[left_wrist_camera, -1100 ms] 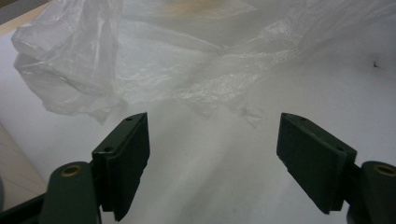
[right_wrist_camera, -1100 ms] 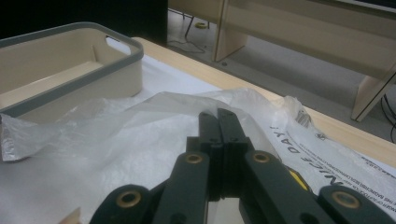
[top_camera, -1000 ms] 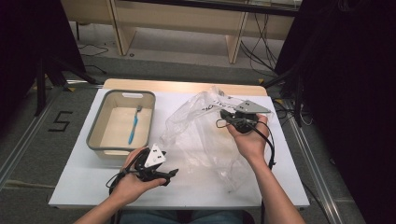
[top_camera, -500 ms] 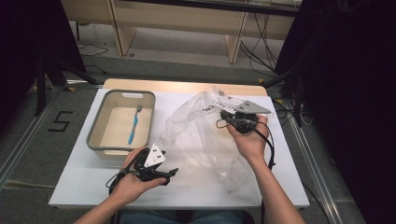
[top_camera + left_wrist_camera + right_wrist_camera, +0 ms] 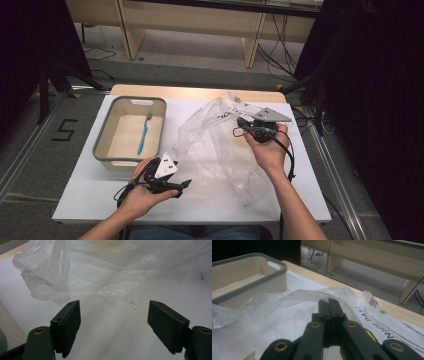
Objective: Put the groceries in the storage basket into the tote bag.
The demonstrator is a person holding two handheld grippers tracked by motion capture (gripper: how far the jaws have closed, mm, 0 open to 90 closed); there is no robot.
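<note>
A crumpled clear plastic bag [image 5: 215, 150] with black print lies across the middle of the white table [image 5: 90, 195]. My right gripper [image 5: 237, 128] is at the bag's upper right part, jaws pressed together with the thin film rising to their tips [image 5: 328, 301]. The bag [image 5: 274, 315] spreads below those jaws. My left gripper [image 5: 181, 187] is low at the front of the table, left of the bag, and stands open. In the left gripper view its jaws [image 5: 113, 315] are wide apart with bare table between them, and the bag [image 5: 100, 277] is just ahead.
A beige tub with a grey rim [image 5: 102, 150] stands at the table's left, with a blue toothbrush [image 5: 143, 134] lying inside. The tub [image 5: 249, 272] is also to the left in the right gripper view. Wooden shelving legs and cables are beyond the far edge.
</note>
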